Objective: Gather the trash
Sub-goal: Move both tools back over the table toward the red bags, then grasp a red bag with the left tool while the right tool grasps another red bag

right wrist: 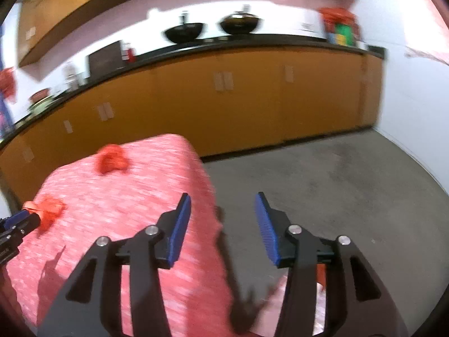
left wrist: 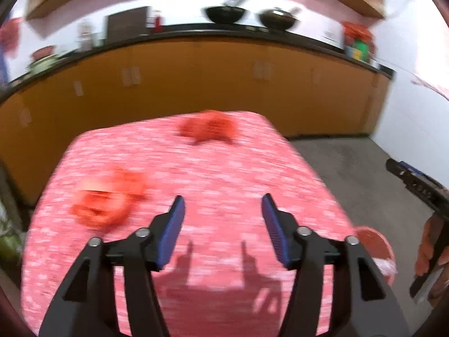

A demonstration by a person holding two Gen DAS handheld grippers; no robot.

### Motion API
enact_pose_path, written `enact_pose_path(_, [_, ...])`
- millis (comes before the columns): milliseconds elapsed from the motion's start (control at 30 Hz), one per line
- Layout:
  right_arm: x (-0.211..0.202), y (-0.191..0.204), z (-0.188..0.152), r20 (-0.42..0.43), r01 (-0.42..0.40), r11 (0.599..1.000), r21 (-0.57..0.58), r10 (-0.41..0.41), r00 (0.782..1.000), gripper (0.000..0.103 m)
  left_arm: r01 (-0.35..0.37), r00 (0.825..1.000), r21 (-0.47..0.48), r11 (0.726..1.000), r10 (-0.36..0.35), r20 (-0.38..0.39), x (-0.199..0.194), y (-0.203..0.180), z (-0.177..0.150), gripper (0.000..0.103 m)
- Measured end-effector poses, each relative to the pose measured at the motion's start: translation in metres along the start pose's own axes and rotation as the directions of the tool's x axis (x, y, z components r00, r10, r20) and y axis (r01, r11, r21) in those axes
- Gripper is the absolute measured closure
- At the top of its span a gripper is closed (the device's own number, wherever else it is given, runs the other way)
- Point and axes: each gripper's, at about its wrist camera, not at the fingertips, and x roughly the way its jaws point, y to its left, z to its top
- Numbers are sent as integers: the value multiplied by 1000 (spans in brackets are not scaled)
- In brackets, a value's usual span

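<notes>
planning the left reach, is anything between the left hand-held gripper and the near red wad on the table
Nothing. In the left wrist view only bare pink tablecloth lies between the open left hand-held gripper and the near red wad.

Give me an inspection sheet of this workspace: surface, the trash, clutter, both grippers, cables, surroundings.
Surface: table under a pink mottled cloth, picture blurred.
Job's things: crumpled red trash piece at the far end; a second crumpled red piece nearer, on the left; a red round bin at the table's right edge, partly hidden.
Clutter: nothing seen on the cloth besides the trash.
Grippers: left gripper open, nothing between its blue pads; right gripper open, empty, over the table's edge and floor.
Cables: nothing seen.
Surroundings: orange cabinets under a black counter with two dark bowls; grey floor.
</notes>
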Motion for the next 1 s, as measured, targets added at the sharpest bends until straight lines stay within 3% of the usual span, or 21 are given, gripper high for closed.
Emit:
enact_pose_path(100, [17,51,14,-13,-74,996,-38,74,997,48,-77,997,-47,996,78,20,-2,49,4,41])
enact_pose_path(167, [32,81,21,-27,-119,991,-54,117,993,38,-119,992,-76,990,121,33,-5,77,3,36])
enact_pose_path(333, [72,133,28,-53,-141,985,-102,136,989,24,-146,987,-110,983,152,52,-3,118,-1,27])
enact_pose_path(567, [133,180,30,-91,-118,979,-165,105,990,22,-122,991,-106,987,126,32,19,141,-10,22])
enact_pose_path(800, [189,191,44,-120,-84,986,-143,67,990,22,-98,995,-113,989,97,-10,42,146,-13,22])
enact_pose_path(1000, [225,195,53,-188,-103,988,-111,81,979,22,-75,997,-112,991,71,-41,57,150,-9,33])
